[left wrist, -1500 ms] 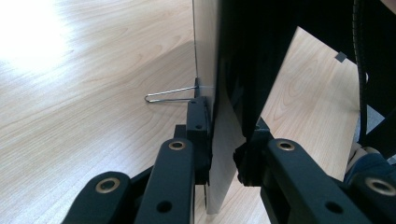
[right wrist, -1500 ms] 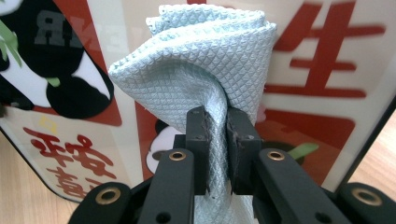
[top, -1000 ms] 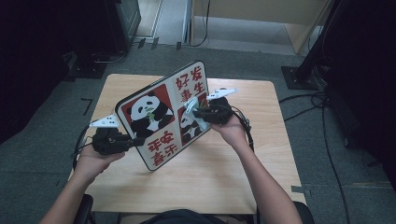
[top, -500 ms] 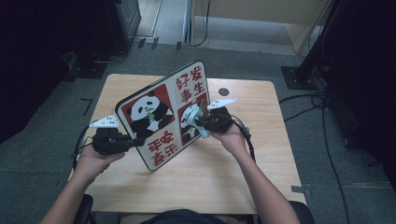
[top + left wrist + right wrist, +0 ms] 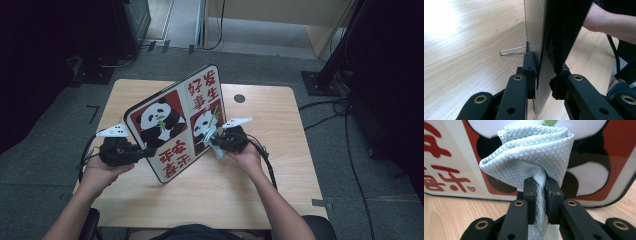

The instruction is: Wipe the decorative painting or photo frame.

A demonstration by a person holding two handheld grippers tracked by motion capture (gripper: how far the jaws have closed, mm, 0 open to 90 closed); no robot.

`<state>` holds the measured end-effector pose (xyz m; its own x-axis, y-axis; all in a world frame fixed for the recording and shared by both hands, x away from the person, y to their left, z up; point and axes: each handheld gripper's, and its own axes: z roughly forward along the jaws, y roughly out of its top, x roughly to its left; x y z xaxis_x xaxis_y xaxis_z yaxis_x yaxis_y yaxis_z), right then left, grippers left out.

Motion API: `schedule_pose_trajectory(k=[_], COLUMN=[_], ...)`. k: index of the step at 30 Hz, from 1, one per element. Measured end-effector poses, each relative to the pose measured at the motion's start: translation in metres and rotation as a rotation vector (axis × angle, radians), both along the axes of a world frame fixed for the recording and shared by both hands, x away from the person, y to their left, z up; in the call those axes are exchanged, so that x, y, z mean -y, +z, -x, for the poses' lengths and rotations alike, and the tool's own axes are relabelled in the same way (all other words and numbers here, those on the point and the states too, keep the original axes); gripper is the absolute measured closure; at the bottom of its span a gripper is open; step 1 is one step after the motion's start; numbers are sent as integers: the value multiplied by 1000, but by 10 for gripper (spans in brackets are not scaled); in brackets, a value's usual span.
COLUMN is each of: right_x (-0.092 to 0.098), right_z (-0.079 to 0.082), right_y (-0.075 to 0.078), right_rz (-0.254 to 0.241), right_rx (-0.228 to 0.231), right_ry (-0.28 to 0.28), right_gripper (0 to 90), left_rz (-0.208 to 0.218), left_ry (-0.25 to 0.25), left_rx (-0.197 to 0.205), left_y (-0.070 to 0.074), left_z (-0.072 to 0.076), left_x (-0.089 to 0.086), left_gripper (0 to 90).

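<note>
My right gripper (image 5: 539, 192) pinches a pale blue cloth (image 5: 529, 152), whose bunched folds press against the lower panda picture on the sign board (image 5: 176, 122). My left gripper (image 5: 544, 80) clamps that board by its edge, holding it tilted upright with its lower corner at the wooden table (image 5: 260, 195). A thin wire stand (image 5: 512, 51) projects from the board's back.

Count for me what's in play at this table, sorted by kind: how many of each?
Panda board: 1
Cloth: 1
Wire clip: 1
Grippers: 2, left gripper and right gripper
Table: 1
Total: 6
</note>
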<state>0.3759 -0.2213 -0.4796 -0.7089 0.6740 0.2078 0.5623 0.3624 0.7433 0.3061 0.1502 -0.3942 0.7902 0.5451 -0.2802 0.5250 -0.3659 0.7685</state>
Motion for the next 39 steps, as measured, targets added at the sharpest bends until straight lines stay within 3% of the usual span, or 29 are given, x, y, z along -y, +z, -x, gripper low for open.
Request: schedule_pose_trajectory(k=[6, 13, 15, 21, 28, 39], right_x=[-1, 1, 2, 1, 7, 7], right_z=[3, 4, 3, 2, 4, -6], right_y=[-16, -25, -26, -23, -7, 50], right_rz=[25, 22, 3, 11, -29, -63], right_rx=[-30, -35, -54, -75, -59, 9], right_ry=[1, 6, -6, -13, -19, 11], right_gripper=[809, 809, 810, 811, 812, 812], left_rz=[2, 6, 6, 7, 8, 4], left_ry=[0, 3, 5, 11, 19, 25], left_rx=[-1, -7, -8, -9, -16, -14], left_y=[0, 0, 0, 0, 0, 1], left_z=[0, 0, 1, 1, 1, 0], left_x=[0, 0, 0, 1, 0, -1], left_gripper=[774, 772, 771, 772, 778, 784])
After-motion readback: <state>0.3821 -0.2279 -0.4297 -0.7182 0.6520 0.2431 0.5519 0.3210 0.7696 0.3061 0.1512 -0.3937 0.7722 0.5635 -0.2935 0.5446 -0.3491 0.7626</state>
